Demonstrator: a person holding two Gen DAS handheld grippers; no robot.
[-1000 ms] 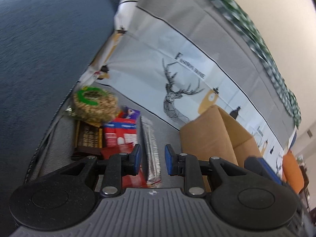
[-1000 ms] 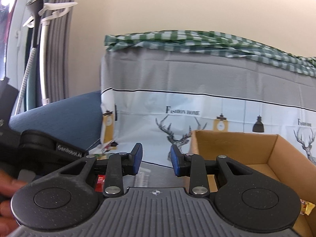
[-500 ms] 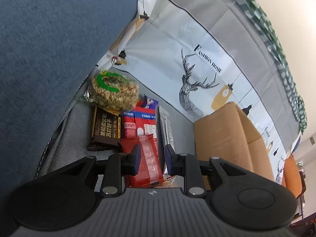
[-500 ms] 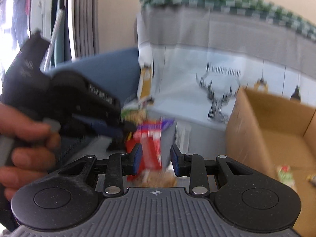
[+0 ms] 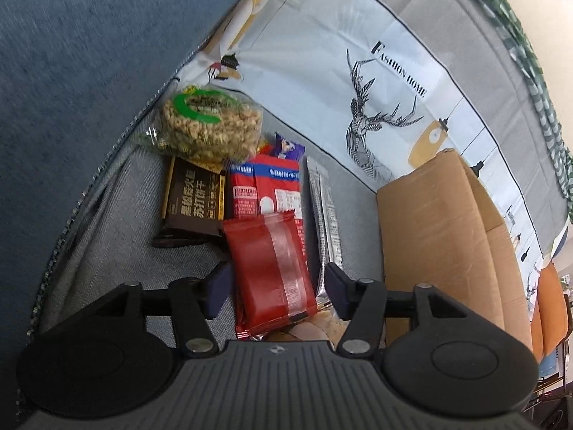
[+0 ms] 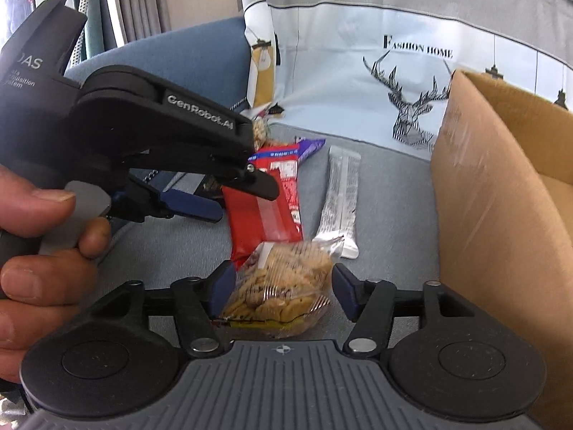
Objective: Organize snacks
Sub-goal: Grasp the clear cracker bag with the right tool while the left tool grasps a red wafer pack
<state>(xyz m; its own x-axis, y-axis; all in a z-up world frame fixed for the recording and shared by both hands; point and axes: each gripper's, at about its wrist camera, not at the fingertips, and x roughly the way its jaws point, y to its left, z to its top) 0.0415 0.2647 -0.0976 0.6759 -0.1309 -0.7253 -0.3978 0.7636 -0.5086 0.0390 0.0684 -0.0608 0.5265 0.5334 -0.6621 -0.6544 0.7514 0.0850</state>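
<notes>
Snacks lie on a grey seat cushion (image 5: 118, 222). My left gripper (image 5: 276, 286) hangs low over a red packet (image 5: 268, 247). Its jaws are opening and the packet sits between the pads with small gaps on both sides. My right gripper (image 6: 283, 286) straddles a clear bag of cookies (image 6: 283, 283). Its jaws are opening too, with the pads not squeezing the bag. In the right wrist view a hand (image 6: 43, 251) holds the left gripper (image 6: 232, 197) above the red packet (image 6: 261, 215). A cardboard box (image 6: 501, 186) stands open at the right.
Behind the red packet lie a bag of nuts with a green label (image 5: 211, 125), a dark cracker box (image 5: 193, 200), a red-and-white box (image 5: 265, 190), a purple wrapper (image 5: 290, 148) and silver stick packs (image 5: 327, 208). A blue armrest (image 5: 89, 53) rises left; a deer-print cloth (image 5: 358, 71) hangs behind.
Both grippers' jaws have spread wider. Both have dropped toward the cushion; the right view swung down from the wall to the cookie bag, and the left came closer over the red packet.
</notes>
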